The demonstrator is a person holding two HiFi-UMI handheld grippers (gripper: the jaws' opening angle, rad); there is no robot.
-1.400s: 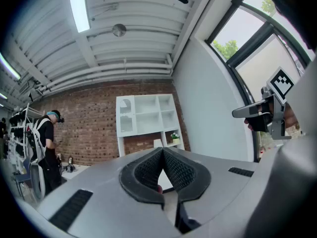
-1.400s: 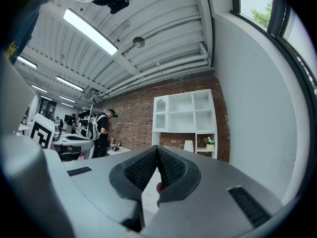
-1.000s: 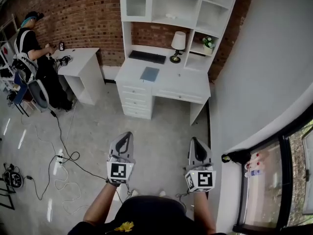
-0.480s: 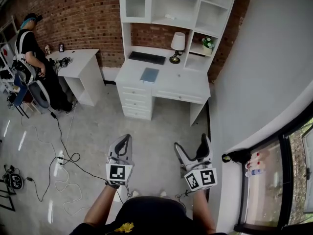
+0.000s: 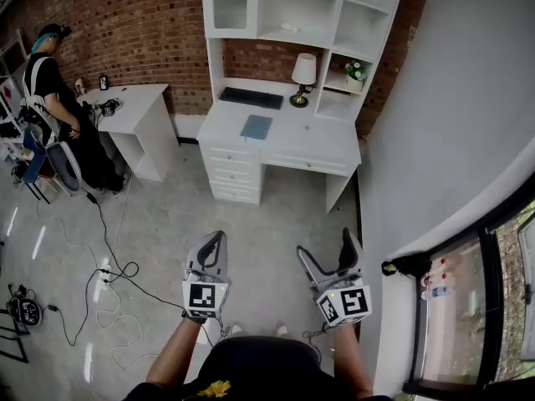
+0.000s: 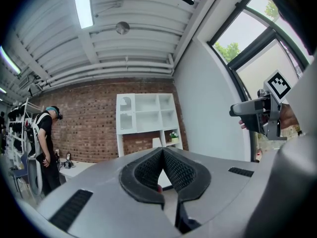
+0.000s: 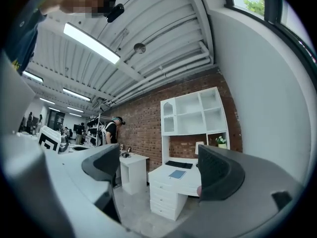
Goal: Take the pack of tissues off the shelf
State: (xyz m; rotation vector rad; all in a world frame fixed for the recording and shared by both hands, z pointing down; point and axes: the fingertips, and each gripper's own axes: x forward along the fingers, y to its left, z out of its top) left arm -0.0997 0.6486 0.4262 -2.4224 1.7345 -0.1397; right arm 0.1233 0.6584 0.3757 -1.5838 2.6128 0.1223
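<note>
A white shelf unit [image 5: 301, 11] stands on a white desk [image 5: 284, 136] against the brick wall, far ahead of me. A small pale thing [image 5: 290, 27], possibly the pack of tissues, lies on the middle shelf; it is too small to tell. My left gripper [image 5: 219, 237] is held low over the floor with its jaws shut and nothing between them; its pads [image 6: 171, 168] meet. My right gripper [image 5: 327, 249] is beside it with its jaws wide open and empty, and the desk [image 7: 178, 175] and shelf unit [image 7: 195, 115] show between its pads [image 7: 218, 171].
On the desk are a lamp [image 5: 304, 78], a potted plant [image 5: 356, 75], a dark keyboard [image 5: 251, 97] and a blue book [image 5: 256, 127]. A person [image 5: 54, 90] stands at a small white table [image 5: 138, 107] on the left. Cables [image 5: 104, 274] trail over the floor. A white wall [image 5: 451, 124] rises on the right.
My right gripper's jaws have gone from shut to wide open. Both grippers stay low in front of me. The person on the left has shifted slightly.
</note>
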